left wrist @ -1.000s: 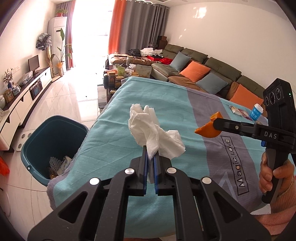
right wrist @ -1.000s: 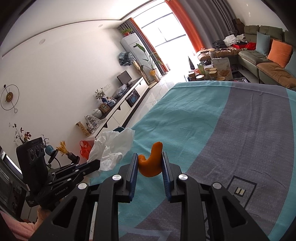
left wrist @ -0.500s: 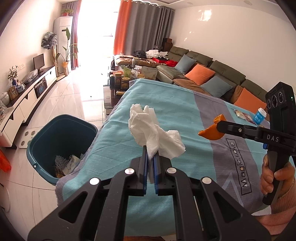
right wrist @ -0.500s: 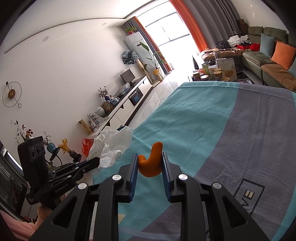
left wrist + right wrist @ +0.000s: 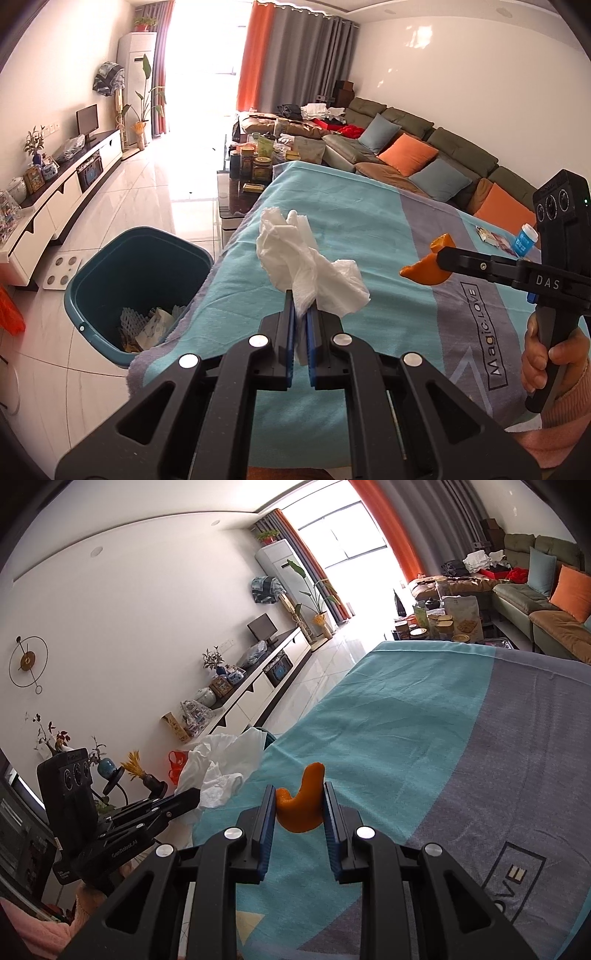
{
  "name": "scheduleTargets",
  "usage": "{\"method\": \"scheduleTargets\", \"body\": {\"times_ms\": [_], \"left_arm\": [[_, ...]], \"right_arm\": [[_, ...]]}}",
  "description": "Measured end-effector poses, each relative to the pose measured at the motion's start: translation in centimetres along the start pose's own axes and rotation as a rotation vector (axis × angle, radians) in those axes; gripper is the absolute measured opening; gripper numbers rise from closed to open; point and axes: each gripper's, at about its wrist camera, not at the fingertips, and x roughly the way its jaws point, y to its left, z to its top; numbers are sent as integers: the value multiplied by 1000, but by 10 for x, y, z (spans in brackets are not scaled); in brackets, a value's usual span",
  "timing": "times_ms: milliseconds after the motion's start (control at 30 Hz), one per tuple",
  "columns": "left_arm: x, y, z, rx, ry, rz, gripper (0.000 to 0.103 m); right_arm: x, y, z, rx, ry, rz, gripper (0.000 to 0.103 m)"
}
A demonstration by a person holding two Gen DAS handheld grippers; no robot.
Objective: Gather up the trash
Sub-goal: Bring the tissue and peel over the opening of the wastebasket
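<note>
My left gripper (image 5: 301, 308) is shut on a crumpled white tissue (image 5: 303, 262), held above the teal and grey cloth of the table (image 5: 369, 229). That tissue (image 5: 218, 771) also shows at the left of the right wrist view. My right gripper (image 5: 300, 794) is shut on a curved piece of orange peel (image 5: 301, 806); the same orange peel (image 5: 424, 266) hangs over the cloth at the right of the left wrist view. A teal trash bin (image 5: 107, 266) stands on the floor by the table's left edge, with some trash in its bottom.
A small blue bottle (image 5: 524, 240) and a printed wrapper (image 5: 493, 236) lie at the table's far right. A low table with jars (image 5: 255, 162) stands beyond the far end, a sofa (image 5: 443, 155) on the right, a white TV cabinet (image 5: 59, 199) along the left wall.
Both views have shifted a little, so the bin and table edge sit further right in the left wrist view. Both grips are unchanged.
</note>
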Motion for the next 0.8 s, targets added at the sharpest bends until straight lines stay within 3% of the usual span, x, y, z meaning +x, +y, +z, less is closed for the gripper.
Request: {"method": "scheduleTargets", "body": {"times_ms": [800], "left_arm": [[-16, 38, -4, -66, -28, 65, 6]], "right_arm": [[33, 27, 6, -60, 45, 49, 23]]}}
